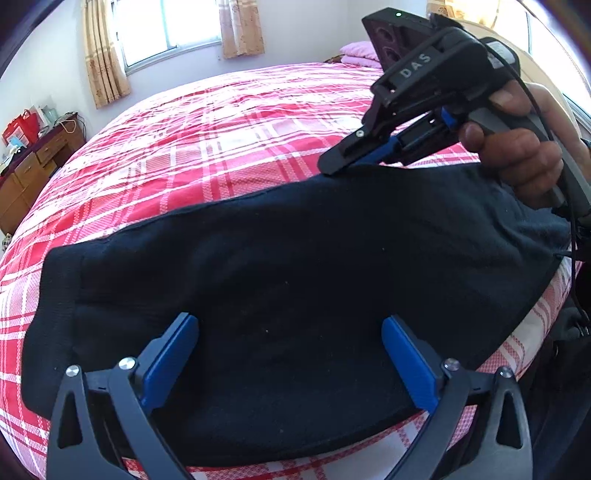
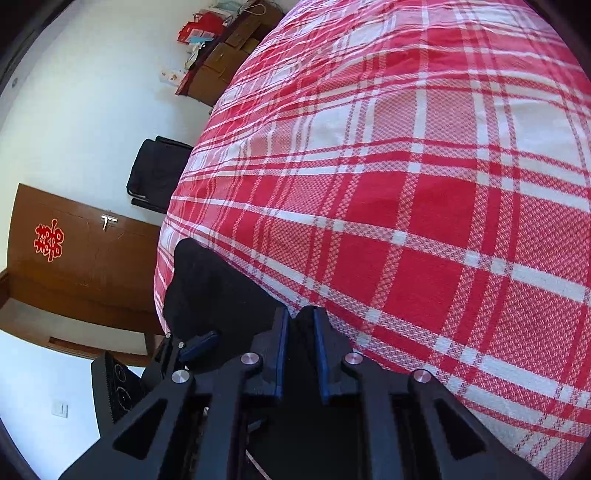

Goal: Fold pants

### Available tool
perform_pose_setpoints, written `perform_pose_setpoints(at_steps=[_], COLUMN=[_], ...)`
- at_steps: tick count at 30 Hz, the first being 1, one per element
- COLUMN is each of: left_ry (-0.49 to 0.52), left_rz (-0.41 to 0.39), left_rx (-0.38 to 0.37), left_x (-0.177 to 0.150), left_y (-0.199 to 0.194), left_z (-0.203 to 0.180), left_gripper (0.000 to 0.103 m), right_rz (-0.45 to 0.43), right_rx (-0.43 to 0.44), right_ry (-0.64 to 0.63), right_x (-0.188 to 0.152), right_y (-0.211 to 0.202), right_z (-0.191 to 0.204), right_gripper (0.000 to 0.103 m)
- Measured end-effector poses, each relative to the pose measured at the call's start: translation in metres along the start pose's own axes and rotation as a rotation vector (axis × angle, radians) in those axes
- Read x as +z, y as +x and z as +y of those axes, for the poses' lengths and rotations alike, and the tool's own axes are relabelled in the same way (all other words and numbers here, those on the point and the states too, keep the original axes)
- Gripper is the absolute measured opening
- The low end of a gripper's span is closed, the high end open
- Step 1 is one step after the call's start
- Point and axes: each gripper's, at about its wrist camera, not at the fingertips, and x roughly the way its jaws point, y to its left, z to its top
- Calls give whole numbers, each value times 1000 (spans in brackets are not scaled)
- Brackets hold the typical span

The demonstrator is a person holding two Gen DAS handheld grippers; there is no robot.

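The black pants lie spread across the near edge of a bed covered by a red-and-white plaid bedspread, already doubled into one long dark band with the cuff end to the left in the left wrist view. The right gripper is clamped on the far edge of the cloth near its right end; in its own view a ridge of black fabric stands pinched between the two blue pads, which are nearly together. The left gripper hovers over the near part of the band with its jaws spread wide and nothing between them.

The step in hand looks like taking hold for the next fold. To do it well, the left gripper probably should close on the edge at its own end, catching every layer, so both ends lift together and the fabric stays flat and does not sag in the middle. A pinch through only the top layer would likely let the layers slide apart.

The left wrist view alone shows the whole garment, the person's hand on the right tool, the curtained window and a wooden dresser. The right wrist view alone shows the pinch up close, a brown door and a dark chair.
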Motion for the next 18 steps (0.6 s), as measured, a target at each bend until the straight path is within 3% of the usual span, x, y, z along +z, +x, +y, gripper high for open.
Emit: perform_pose_setpoints(at_steps=[8,12,18], left_ry=[23,24,26], left_rz=[2,1,0], left_rx=[-16,-15,-18], left_x=[-3,-3,-4], left_y=[-1,-2,-3], left_z=[0,-1,-1], left_gripper=[103,103,103], right_rz=[-4,-8,-93], right_rx=[108,98,46], right_ry=[113,117,48], right_x=[1,-3,-4], right_y=[-2,-1,-17], right_z=[-22,-27,-9], right_gripper=[9,9,3])
